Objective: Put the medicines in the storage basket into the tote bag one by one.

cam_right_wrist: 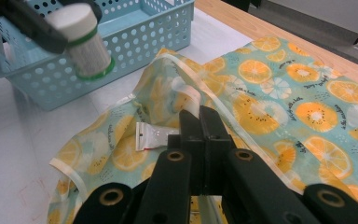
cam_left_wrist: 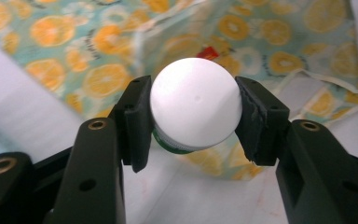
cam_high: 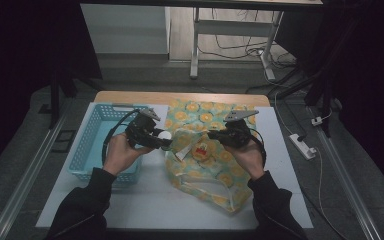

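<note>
My left gripper (cam_high: 165, 139) is shut on a small white-capped bottle (cam_high: 165, 134) with a green band, held above the table between the basket and the bag. In the left gripper view the jaws (cam_left_wrist: 193, 116) press on both sides of the round white cap (cam_left_wrist: 196, 102). The bottle (cam_right_wrist: 81, 42) hangs in front of the basket in the right gripper view. A cloth bag (cam_high: 205, 150) printed with orange slices lies on the table. My right gripper (cam_high: 212, 135) (cam_right_wrist: 203, 123) is shut, pinching the bag's edge (cam_right_wrist: 186, 74) and holding it raised.
A light blue perforated basket (cam_high: 87, 145) (cam_right_wrist: 140, 32) stands at the left of the white table (cam_high: 145, 195). A small white label (cam_right_wrist: 151, 137) is on the bag. Something red and yellow (cam_high: 203, 149) shows at the bag's mouth. A power strip (cam_high: 302, 146) lies on the floor to the right.
</note>
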Demonstrator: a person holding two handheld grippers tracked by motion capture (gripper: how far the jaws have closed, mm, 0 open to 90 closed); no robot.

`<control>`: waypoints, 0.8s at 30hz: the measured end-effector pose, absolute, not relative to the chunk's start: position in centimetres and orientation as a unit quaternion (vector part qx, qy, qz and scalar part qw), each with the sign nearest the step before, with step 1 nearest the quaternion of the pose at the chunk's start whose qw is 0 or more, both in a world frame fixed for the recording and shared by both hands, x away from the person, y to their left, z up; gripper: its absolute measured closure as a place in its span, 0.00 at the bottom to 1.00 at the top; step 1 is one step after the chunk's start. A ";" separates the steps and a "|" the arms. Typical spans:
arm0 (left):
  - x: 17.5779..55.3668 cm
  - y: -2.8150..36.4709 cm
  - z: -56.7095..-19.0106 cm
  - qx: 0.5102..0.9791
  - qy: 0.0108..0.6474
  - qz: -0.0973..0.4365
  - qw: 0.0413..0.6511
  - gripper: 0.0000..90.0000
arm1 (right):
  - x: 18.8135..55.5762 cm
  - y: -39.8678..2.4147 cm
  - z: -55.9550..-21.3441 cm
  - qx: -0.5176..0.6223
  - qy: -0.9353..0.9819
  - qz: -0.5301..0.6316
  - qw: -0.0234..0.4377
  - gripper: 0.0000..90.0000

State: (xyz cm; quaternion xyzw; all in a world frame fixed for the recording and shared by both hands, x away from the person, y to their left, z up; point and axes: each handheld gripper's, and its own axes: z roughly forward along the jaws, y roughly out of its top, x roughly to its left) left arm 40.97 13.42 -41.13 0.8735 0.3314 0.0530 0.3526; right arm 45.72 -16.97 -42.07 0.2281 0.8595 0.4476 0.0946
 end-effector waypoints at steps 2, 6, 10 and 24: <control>40.8 12.7 -41.3 0.877 0.324 0.054 0.351 0.56 | 45.7 -16.9 -42.1 0.227 0.860 0.447 0.094 1.00; 40.9 11.6 -41.5 0.881 0.312 0.053 0.351 0.56 | 45.7 -16.8 -42.2 0.227 0.861 0.445 0.093 1.00; 41.3 10.3 -41.8 0.885 0.301 0.048 0.351 0.56 | 45.8 -17.0 -42.1 0.229 0.860 0.446 0.095 1.00; 42.4 6.0 -43.4 0.901 0.271 0.041 0.337 0.56 | 45.7 -17.2 -41.9 0.226 0.858 0.451 0.098 1.00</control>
